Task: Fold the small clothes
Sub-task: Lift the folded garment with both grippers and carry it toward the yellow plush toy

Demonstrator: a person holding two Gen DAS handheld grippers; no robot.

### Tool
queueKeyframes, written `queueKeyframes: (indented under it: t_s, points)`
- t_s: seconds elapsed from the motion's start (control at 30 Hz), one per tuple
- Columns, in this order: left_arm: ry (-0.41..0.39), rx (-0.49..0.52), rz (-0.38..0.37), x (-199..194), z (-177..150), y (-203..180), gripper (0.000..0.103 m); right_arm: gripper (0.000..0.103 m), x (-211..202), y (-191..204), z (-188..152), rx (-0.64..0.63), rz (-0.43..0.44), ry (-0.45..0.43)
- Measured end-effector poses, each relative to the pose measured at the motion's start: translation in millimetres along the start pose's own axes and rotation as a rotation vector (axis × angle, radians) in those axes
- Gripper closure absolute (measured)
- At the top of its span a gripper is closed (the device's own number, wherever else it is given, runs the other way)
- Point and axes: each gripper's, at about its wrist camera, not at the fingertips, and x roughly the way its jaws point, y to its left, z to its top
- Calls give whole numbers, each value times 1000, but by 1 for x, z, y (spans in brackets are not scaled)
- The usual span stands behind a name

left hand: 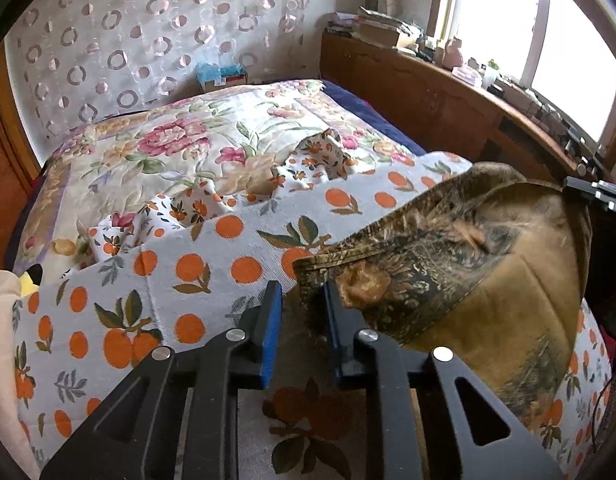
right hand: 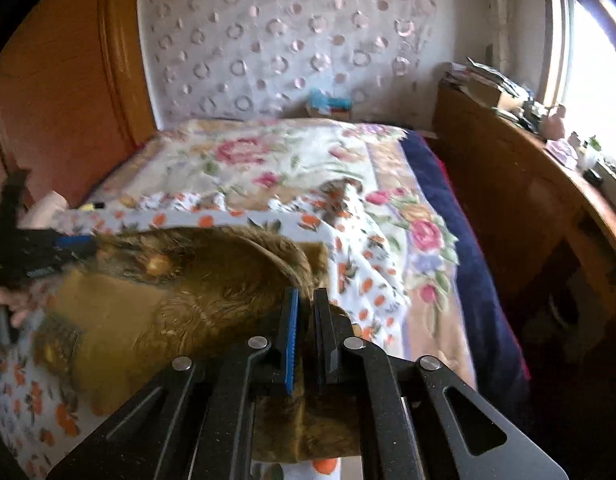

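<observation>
1. the bed [left hand: 156, 168] fills both views, covered by a floral quilt [right hand: 268, 160], with a white cloth printed with oranges [left hand: 212, 264] spread over the near part. a wooden headboard shelf [left hand: 448, 96] crowded with books and small things runs along the window side.
2. the task's thing, a camouflage-print fleece garment [left hand: 448, 264], lies on the orange-print cloth at the near end of the bed, one side humped up and lifted off the surface. its tan inner face shows, and the hem is a band of darker print.
3. judged from its drape and fuzzy nap, the garment is light, soft and limp. it should not slip much in rubber pads, but it will sag and bunch if held by one point only. corners and hem edges look like the best places to take hold, one per gripper, so the edge stays taut for a fold.
4. the left gripper [left hand: 302, 332] is narrow, with the garment's near corner and hem between its blue pads; the cloth seems pinched there.
5. the right gripper [right hand: 306, 336] is nearly closed and holds a fold of the opposite edge. that view is blurred.
6. a person's fingers [right hand: 4, 304] show at the left gripper's handle.
</observation>
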Motion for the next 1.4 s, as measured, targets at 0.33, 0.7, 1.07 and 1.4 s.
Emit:
queueKeyframes:
  t_s: [0.33, 0.7, 1.07, 1.4]
  points:
    - [-15, -51, -61, -13, -4, 8, 56, 25, -7, 4, -18, 119, 24, -2]
    - [52, -40, -66, 14, -9, 1, 56, 25, 34, -8, -22, 145, 139, 94]
    - [31, -15, -103, 20, -6, -9, 77, 50, 42, -9, -22, 72, 190, 107]
    - [-88, -12, -153, -34, 3, -20, 95, 86, 14, 1, -18, 8, 188, -18]
